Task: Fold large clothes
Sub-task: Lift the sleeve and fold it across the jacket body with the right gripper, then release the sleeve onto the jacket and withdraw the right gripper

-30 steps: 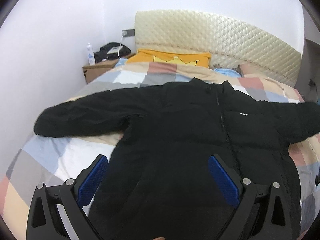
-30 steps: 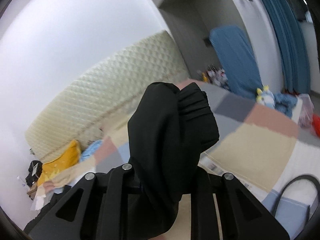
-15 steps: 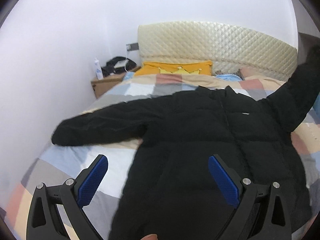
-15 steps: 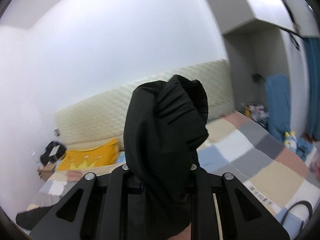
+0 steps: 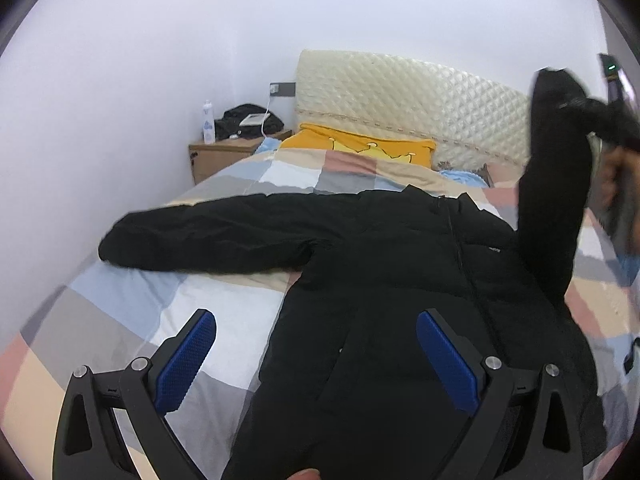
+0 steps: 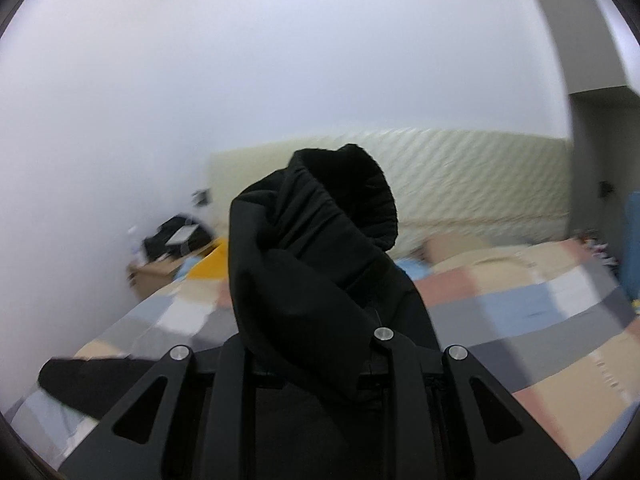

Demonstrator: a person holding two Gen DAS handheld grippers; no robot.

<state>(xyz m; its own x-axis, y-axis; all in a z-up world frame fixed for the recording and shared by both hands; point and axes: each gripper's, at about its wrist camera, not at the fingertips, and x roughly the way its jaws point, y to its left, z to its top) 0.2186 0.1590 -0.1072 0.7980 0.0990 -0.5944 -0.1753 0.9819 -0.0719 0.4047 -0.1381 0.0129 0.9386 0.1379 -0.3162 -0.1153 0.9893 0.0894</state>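
Here, jacket sleeve (image 6: 312, 248) lifted, right tongs (image 6: 312, 356) clamped

Black padded jacket (image 5: 400, 280) front-up on the bed, one sleeve (image 5: 556, 184) (cuff bunched) lifted upright

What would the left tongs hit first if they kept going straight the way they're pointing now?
Most likely the body of the black padded jacket spread on the patchwork bed cover. The open left tongs point down at its lower front, with nothing in between; depth is hard to judge.
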